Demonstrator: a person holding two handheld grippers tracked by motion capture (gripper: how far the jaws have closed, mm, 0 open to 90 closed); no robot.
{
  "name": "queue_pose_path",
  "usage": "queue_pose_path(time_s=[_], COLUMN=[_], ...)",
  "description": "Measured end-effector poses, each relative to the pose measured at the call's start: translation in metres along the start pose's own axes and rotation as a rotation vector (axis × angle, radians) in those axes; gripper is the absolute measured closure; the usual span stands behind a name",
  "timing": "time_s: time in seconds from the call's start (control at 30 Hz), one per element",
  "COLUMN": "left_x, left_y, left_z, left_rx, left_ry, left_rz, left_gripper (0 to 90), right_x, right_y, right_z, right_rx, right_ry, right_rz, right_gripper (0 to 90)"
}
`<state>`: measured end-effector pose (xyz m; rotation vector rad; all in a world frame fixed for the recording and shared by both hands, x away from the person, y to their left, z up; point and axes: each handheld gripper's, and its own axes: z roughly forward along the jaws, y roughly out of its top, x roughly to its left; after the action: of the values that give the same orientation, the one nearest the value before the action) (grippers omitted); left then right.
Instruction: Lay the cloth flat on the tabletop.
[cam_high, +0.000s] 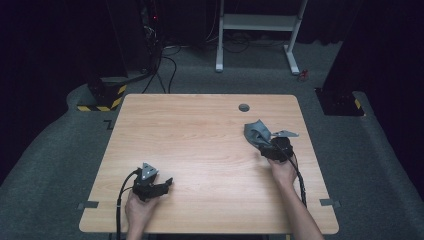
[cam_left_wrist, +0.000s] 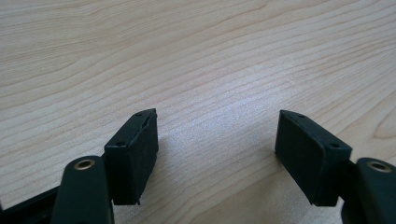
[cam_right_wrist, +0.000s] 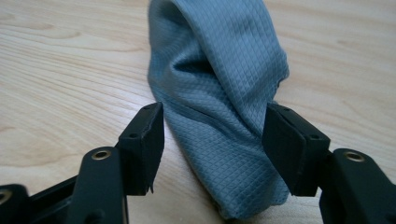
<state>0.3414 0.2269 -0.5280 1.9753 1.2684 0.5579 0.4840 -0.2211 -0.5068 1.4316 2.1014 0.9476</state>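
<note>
With the right tool (cam_right_wrist: 212, 140) spread wide around the crumpled grey waffle-weave cloth (cam_right_wrist: 219, 93), clench squarely on the thick fold, while the left tool (cam_left_wrist: 217, 149) rests released on the pale wooden surface (cam_left_wrist: 196, 56).

The cloth (cam_right_wrist: 219, 116) runs past the top edge of the right gripper view. In the high view, the right gripper (cam_high: 267, 148) covers the cloth's near end.

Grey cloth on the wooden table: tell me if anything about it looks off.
The grey waffle-textured cloth lies bunched and twisted, not flat, near the right edge of the light wooden table. The right gripper straddles it with jaws open. Nothing looks torn or spilled.
</note>
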Motion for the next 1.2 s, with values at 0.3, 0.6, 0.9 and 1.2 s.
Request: queue_pose_path(time_s=[0.3,0.6,0.9,1.2], left_x=[0.0,0.0,0.0,0.0], left_y=[0.0,0.0,0.0,0.0], left_z=[0.0,0.0,0.0,0.0], left_rx=[0.001,0.001,0.001,0.001], left_ry=[0.0,-0.002,-0.002,-0.001], left_rz=[0.002,0.001,0.001,0.002], left_gripper=[30.5,30.4,30.4,30.4], right_x=[0.0,0.003,0.007,0.02], right_y=[0.001,0.002,-0.004,-0.011], right_z=[0.015,0.012,0.007,-0.006], right_rx=[0.041,0.067,0.04,0.004], right_ry=[-0.042,-0.021,0.022,0.087], right_rz=[0.018,-0.024,-0.036,-0.071], right_gripper=[54.8,86.8,87.2,87.3])
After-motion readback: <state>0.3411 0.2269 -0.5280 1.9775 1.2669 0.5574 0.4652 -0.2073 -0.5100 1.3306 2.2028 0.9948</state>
